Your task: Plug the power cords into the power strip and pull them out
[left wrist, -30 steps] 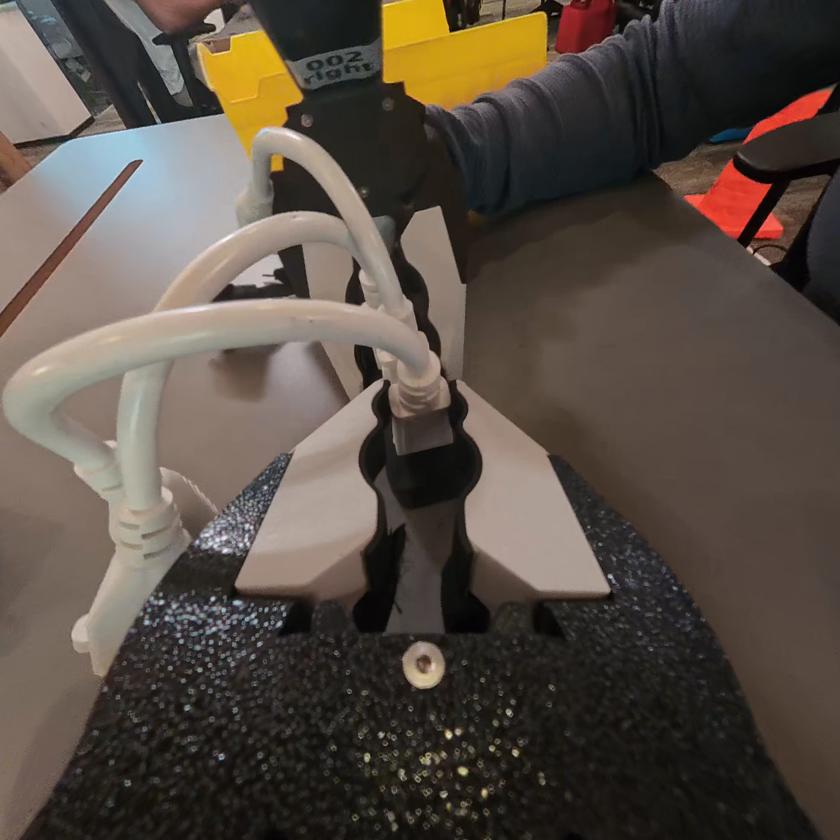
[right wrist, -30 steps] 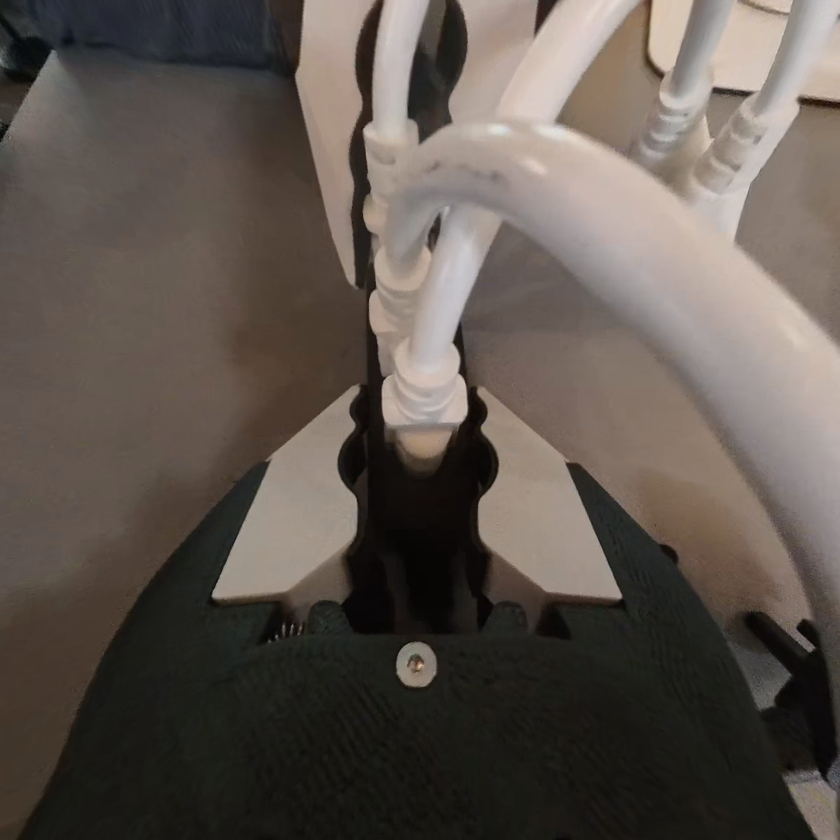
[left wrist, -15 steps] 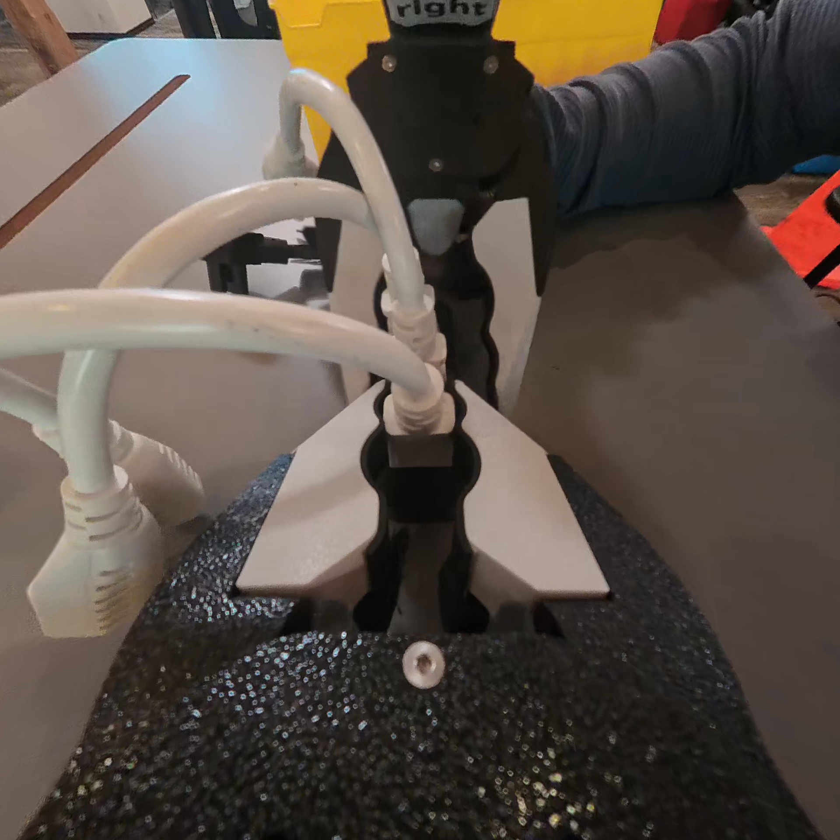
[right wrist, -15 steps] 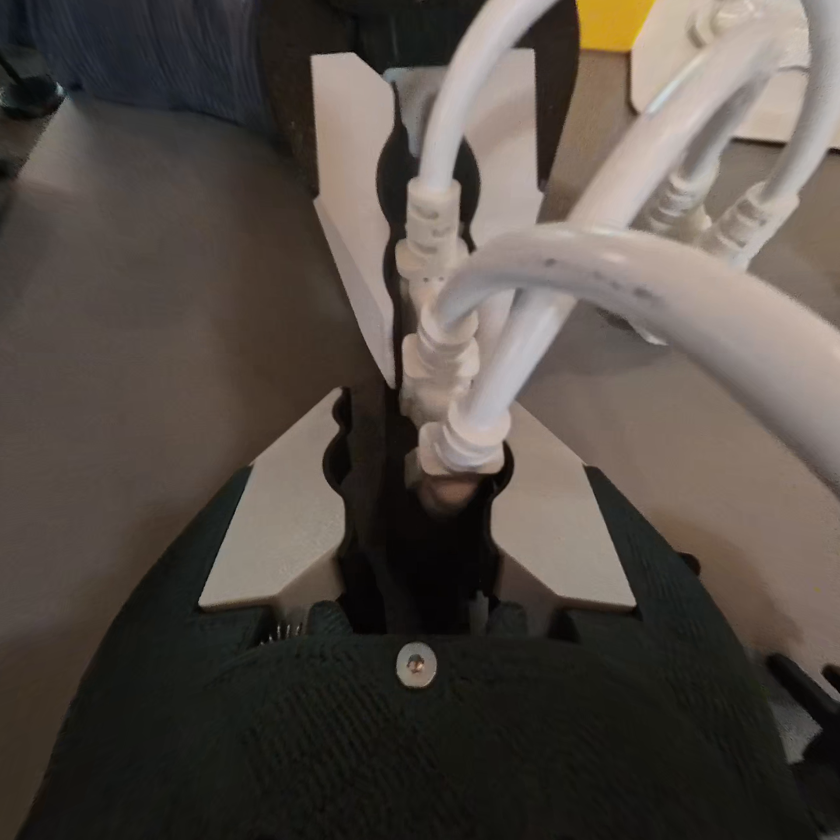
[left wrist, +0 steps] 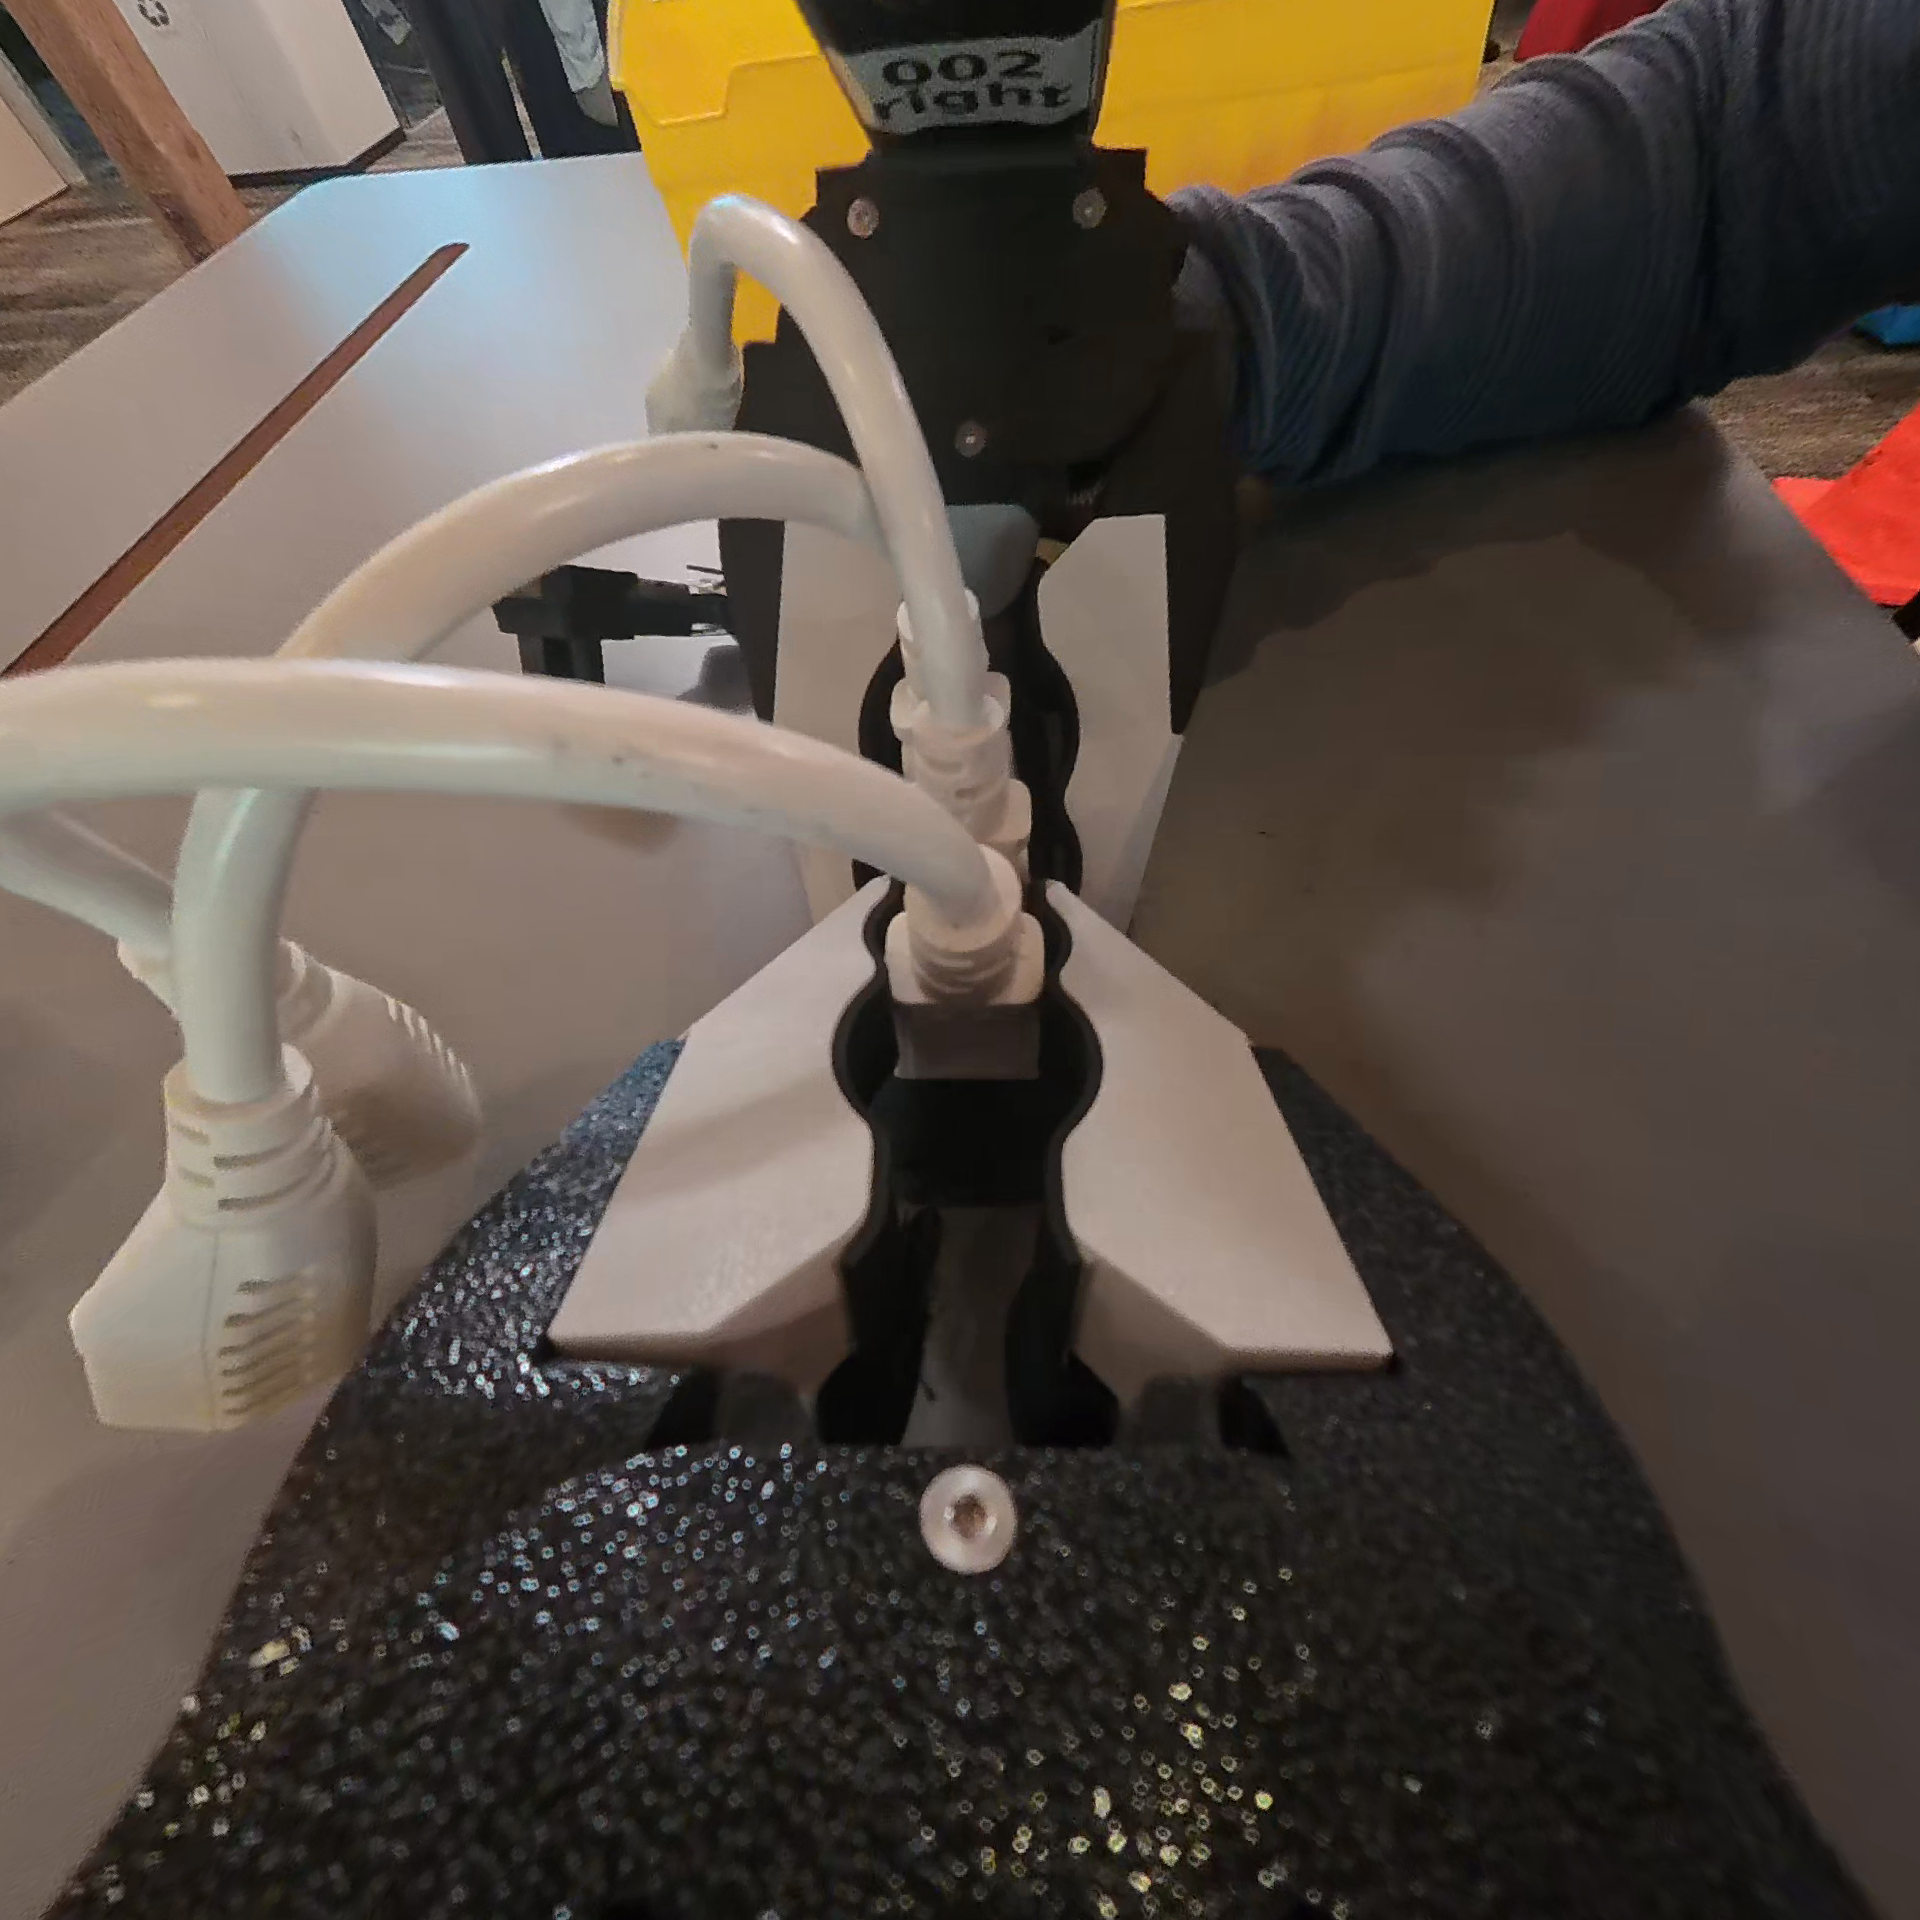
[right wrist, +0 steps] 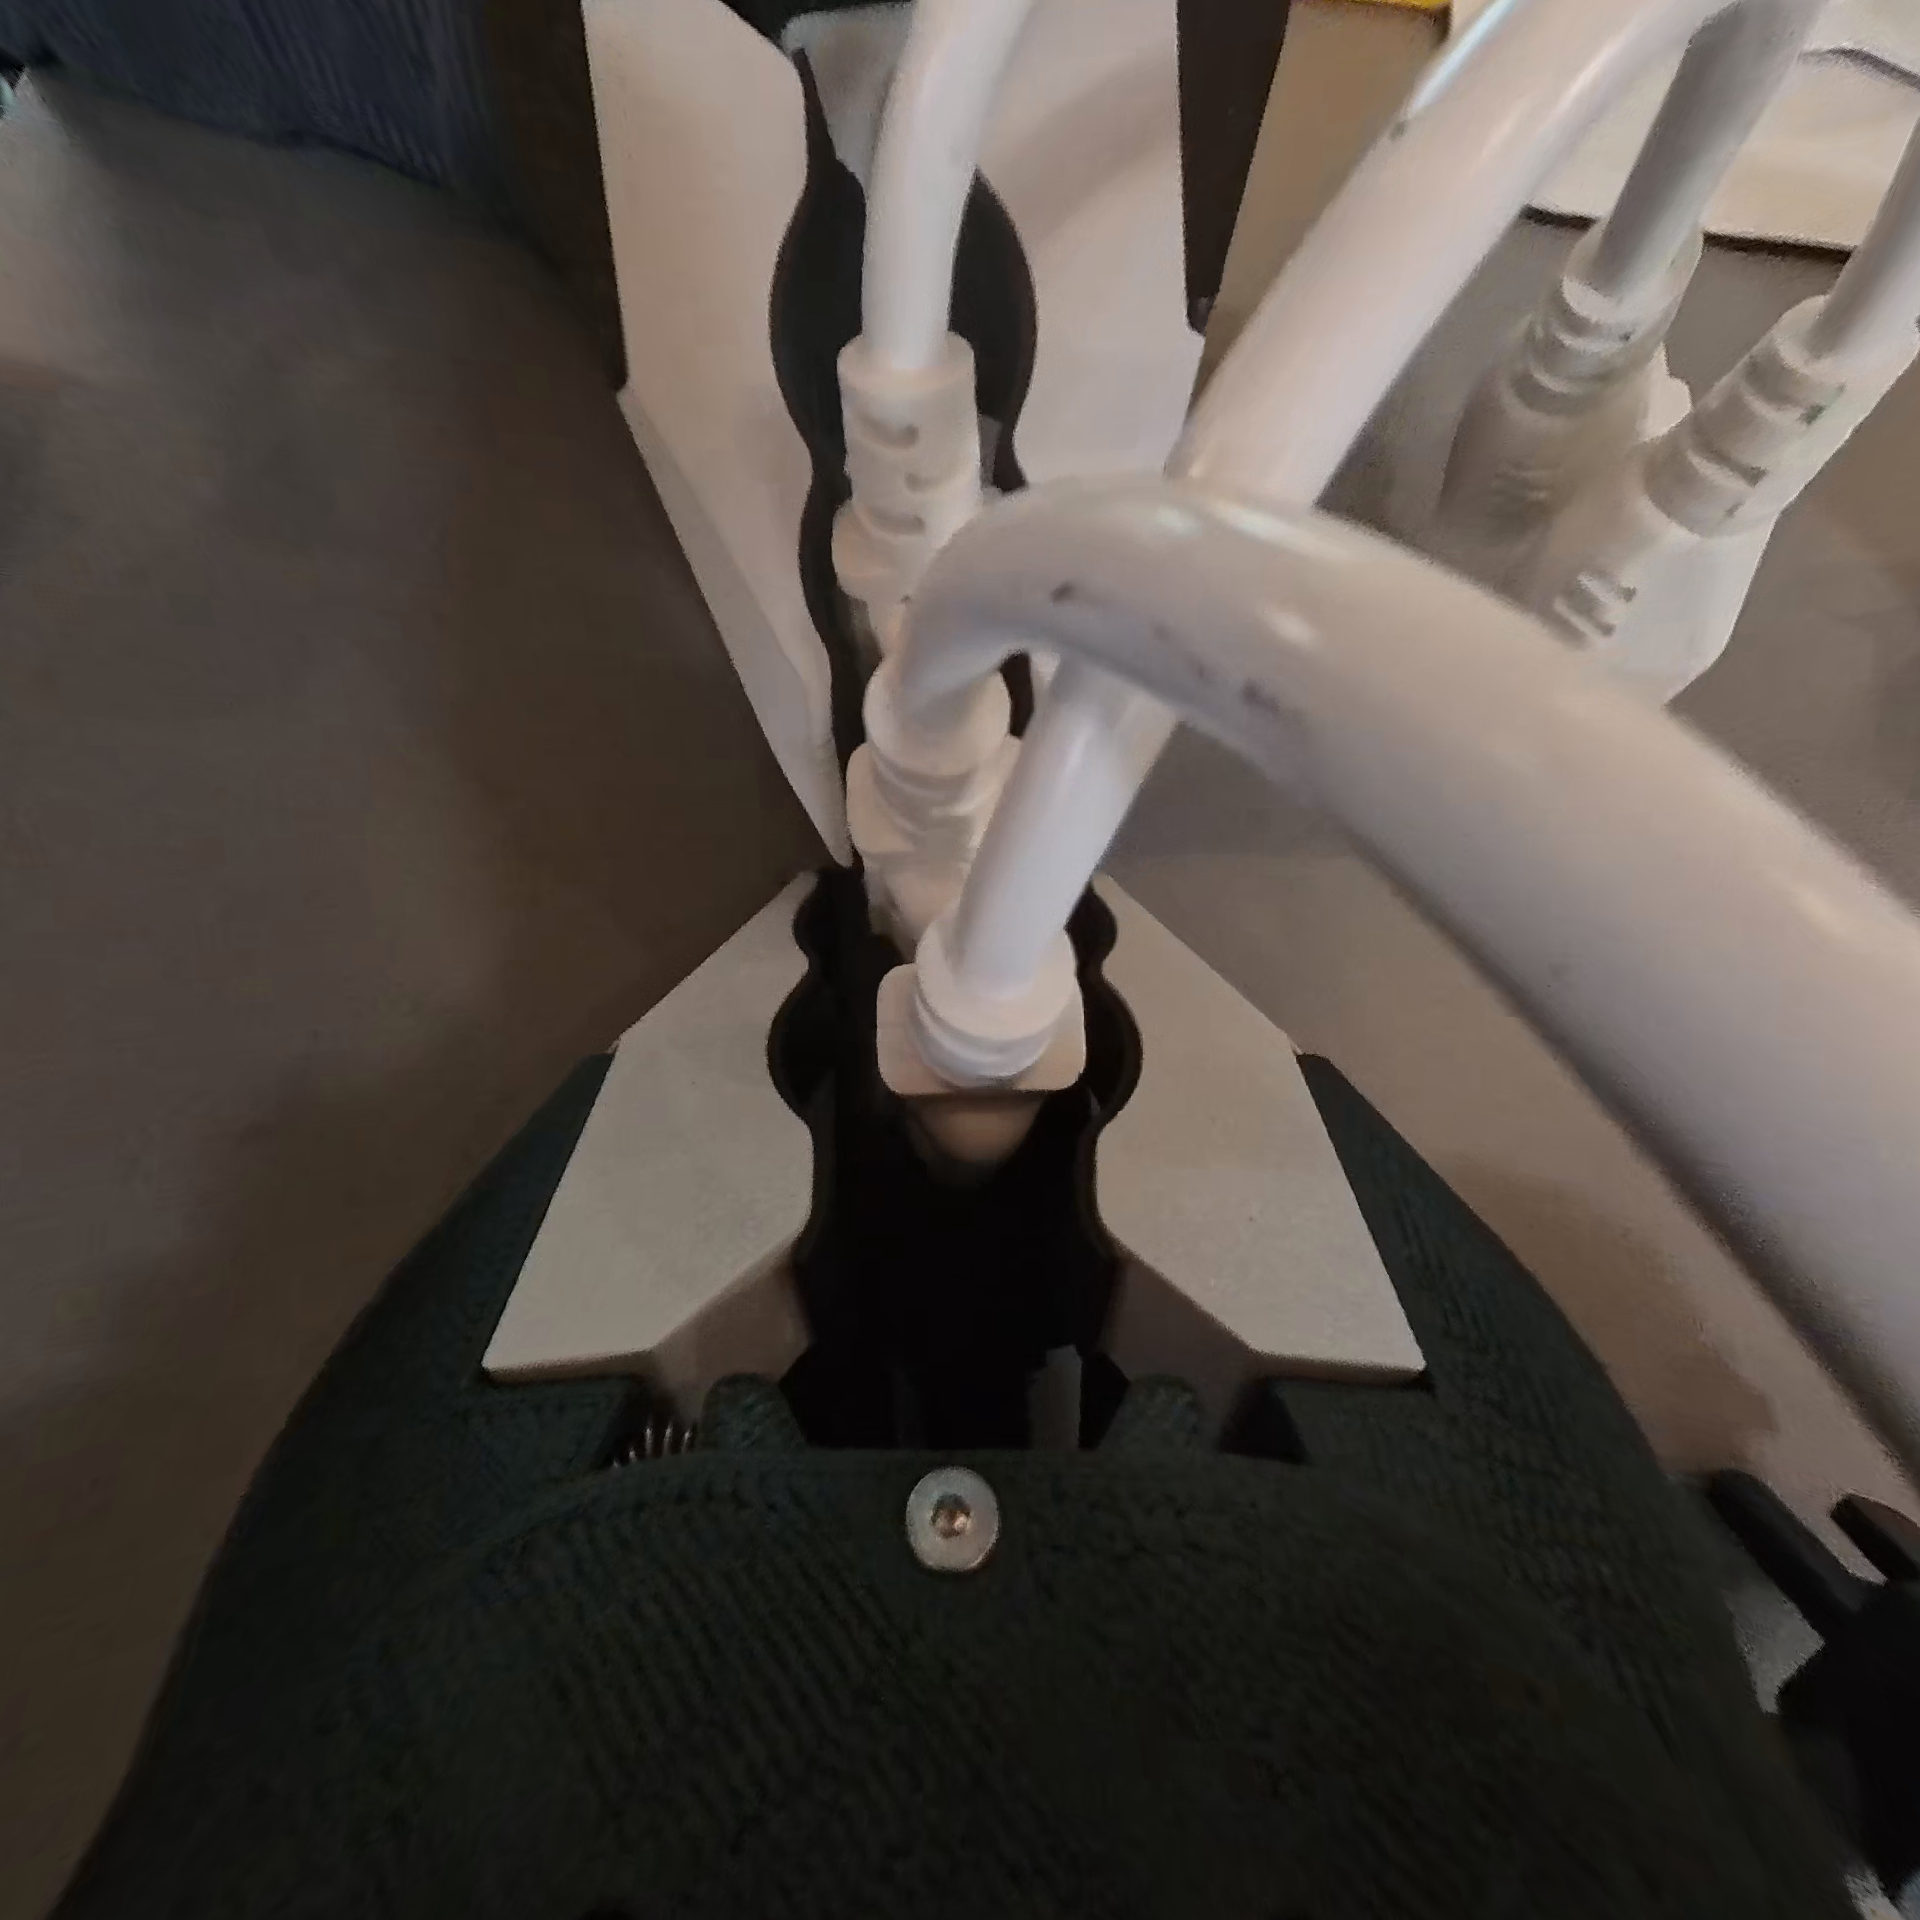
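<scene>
A narrow white power strip [left wrist: 961, 1039] is held off the grey table [left wrist: 1507, 1039] between my two grippers, which face each other. Three white cords stand plugged in a row along it: the nearest plug [left wrist: 961, 935], and two behind it [left wrist: 951, 727]. My left gripper [left wrist: 961, 997] is shut on the near end. My right gripper [right wrist: 982, 1049] is shut on the other end, and it also shows in the left wrist view [left wrist: 997, 582]. The strip's body is mostly hidden under the plugs. The cords arc leftward, and their loose ends [left wrist: 229, 1278] hang there.
A person's blue sleeve [left wrist: 1507, 239] reaches in behind the right gripper. A yellow bin [left wrist: 1299, 94] stands at the table's far edge. A small black object [left wrist: 582, 623] lies on the table behind the cords. More cord ends [right wrist: 1579, 416] hang at the upper right of the right wrist view. Left and right tips are no more than a few centimetres apart.
Both grippers stayed shut on the strip's ends. The strip and cords shifted in view and the loose cord ends swung, from lying low at the left to hanging beside my left gripper.
</scene>
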Action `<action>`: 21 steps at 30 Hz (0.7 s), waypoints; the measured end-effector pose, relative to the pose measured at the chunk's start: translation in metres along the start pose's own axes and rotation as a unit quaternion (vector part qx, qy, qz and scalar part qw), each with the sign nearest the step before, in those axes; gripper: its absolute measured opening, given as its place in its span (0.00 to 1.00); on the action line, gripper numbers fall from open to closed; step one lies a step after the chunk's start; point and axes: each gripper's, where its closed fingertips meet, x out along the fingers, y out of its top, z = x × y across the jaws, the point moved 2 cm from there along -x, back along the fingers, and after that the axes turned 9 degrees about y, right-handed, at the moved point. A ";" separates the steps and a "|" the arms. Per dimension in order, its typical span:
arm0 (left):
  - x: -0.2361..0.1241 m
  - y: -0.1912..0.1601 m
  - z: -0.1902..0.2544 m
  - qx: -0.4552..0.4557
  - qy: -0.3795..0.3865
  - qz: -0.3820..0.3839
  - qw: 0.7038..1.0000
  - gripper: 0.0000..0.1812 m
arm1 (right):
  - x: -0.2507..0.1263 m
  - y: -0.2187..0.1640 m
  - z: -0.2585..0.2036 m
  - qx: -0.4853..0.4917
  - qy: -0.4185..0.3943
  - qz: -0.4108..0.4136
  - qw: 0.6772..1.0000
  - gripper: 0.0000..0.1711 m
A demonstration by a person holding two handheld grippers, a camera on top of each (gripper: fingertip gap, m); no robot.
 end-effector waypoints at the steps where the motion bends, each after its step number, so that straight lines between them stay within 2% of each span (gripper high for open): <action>1: 0.000 0.000 0.000 -0.003 0.000 0.001 1.000 0.11 | 0.000 0.000 0.000 0.001 0.000 0.000 1.000 0.27; 5: -0.006 0.011 -0.003 -0.050 -0.014 0.041 0.998 0.10 | 0.000 0.000 0.001 0.001 -0.005 0.002 1.000 0.27; 6: -0.006 0.010 -0.004 -0.048 -0.014 0.039 0.998 0.54 | 0.000 0.000 0.002 0.003 -0.006 0.003 1.000 0.27; 11: -0.005 0.010 -0.004 -0.053 -0.015 0.037 0.998 0.10 | 0.000 0.000 0.002 -0.002 -0.011 0.001 1.000 0.27; 21: -0.007 0.017 -0.002 -0.032 -0.009 0.024 0.999 0.09 | -0.002 0.004 0.000 -0.007 -0.002 0.016 1.000 0.27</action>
